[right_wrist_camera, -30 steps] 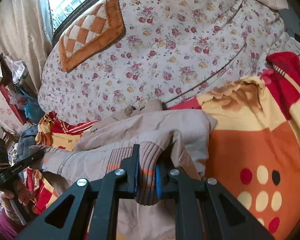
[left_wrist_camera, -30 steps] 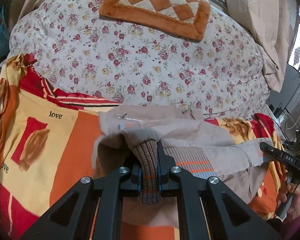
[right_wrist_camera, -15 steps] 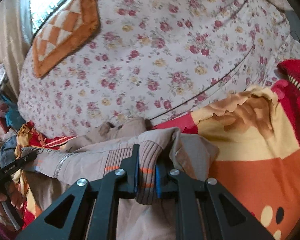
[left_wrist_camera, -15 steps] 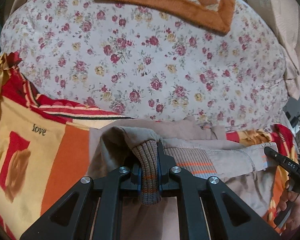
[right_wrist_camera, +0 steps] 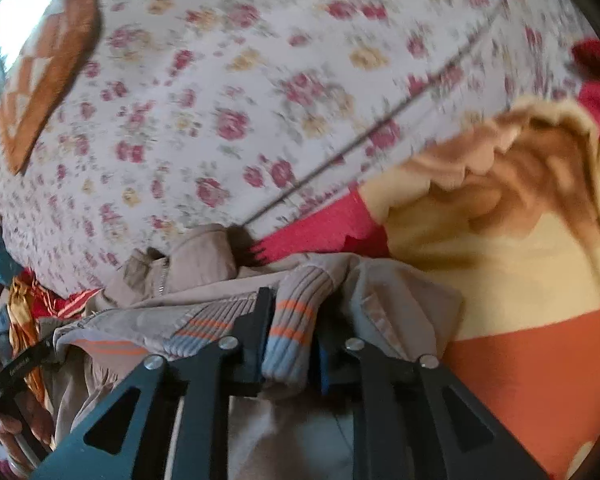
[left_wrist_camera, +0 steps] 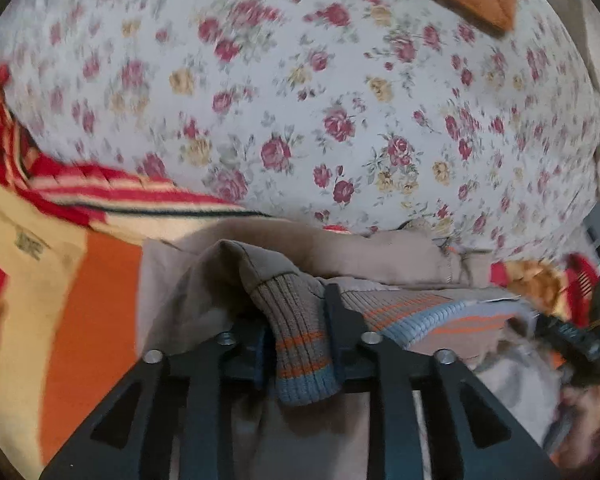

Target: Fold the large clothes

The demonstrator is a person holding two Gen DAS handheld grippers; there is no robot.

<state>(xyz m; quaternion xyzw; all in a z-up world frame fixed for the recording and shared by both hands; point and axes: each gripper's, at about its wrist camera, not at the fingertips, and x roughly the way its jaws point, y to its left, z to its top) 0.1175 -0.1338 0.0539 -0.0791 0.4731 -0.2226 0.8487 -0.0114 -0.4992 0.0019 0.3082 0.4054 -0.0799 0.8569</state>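
A beige jacket (left_wrist_camera: 340, 248) with a ribbed, orange-and-blue striped hem lies on the bright blanket (left_wrist_camera: 84, 304). My left gripper (left_wrist_camera: 300, 320) is shut on the ribbed hem (left_wrist_camera: 300, 344) at the jacket's left corner. My right gripper (right_wrist_camera: 288, 320) is shut on the ribbed hem (right_wrist_camera: 296, 312) at the right corner. The hem stretches between the two grippers, folded up toward the jacket's collar (right_wrist_camera: 160, 272). The right gripper shows at the right edge of the left wrist view (left_wrist_camera: 572, 336). The left gripper shows at the left edge of the right wrist view (right_wrist_camera: 16, 368).
A large floral quilt (left_wrist_camera: 320, 100) is heaped right behind the jacket. An orange checked mat (right_wrist_camera: 48, 80) lies on top of it. The orange, yellow and red blanket (right_wrist_camera: 520, 280) spreads to both sides.
Both grippers have carried the ribbed hem forward toward the floral quilt, folding the jacket's lower part over its upper part. The quilt now fills more of both views.
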